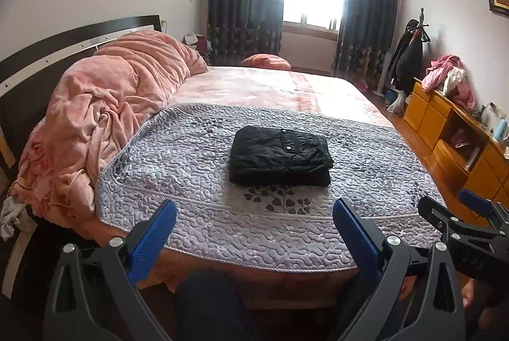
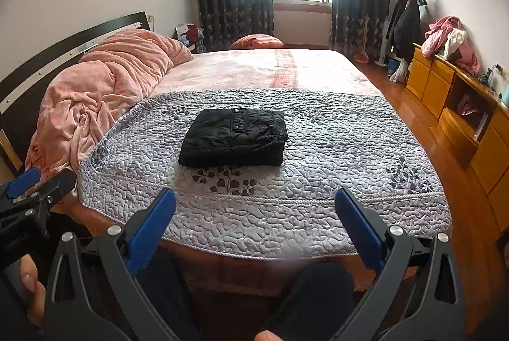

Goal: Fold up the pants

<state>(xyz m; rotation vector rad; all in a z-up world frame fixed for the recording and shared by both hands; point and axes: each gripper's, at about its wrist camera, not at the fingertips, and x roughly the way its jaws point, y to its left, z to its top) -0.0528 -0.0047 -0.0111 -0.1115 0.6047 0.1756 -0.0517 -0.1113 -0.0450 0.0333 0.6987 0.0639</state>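
The pants (image 1: 280,155) lie folded into a compact black stack on the grey quilt (image 1: 197,156), ahead of both tools and well apart from them. The stack's long axis runs across the view, left to right, with a snap flap showing on top toward the far side. Seen from the left tool (image 1: 254,232) the stack sits slightly right of centre; seen from the right tool (image 2: 254,223) it sits left of centre, so it lies between the two, about equally far from each. Neither is clearly nearer.

Both tools are spread wide with nothing between the blue pads (image 1: 152,240), and both hang back past the near edge of the bed (image 1: 264,280), above the person's dark-clad knees (image 1: 206,302). The right tool shows at the left view's right border, beside its partner.

To judge by the tidy stack, the folding looks finished; any further move would mean reaching forward over the quilt's near edge.

Left of the quilt a pink blanket (image 1: 105,105) is heaped against the headboard. To the right a yellow dresser (image 2: 451,99) carries a pile of clothes (image 2: 448,38); its open shelf holds something I cannot make out.
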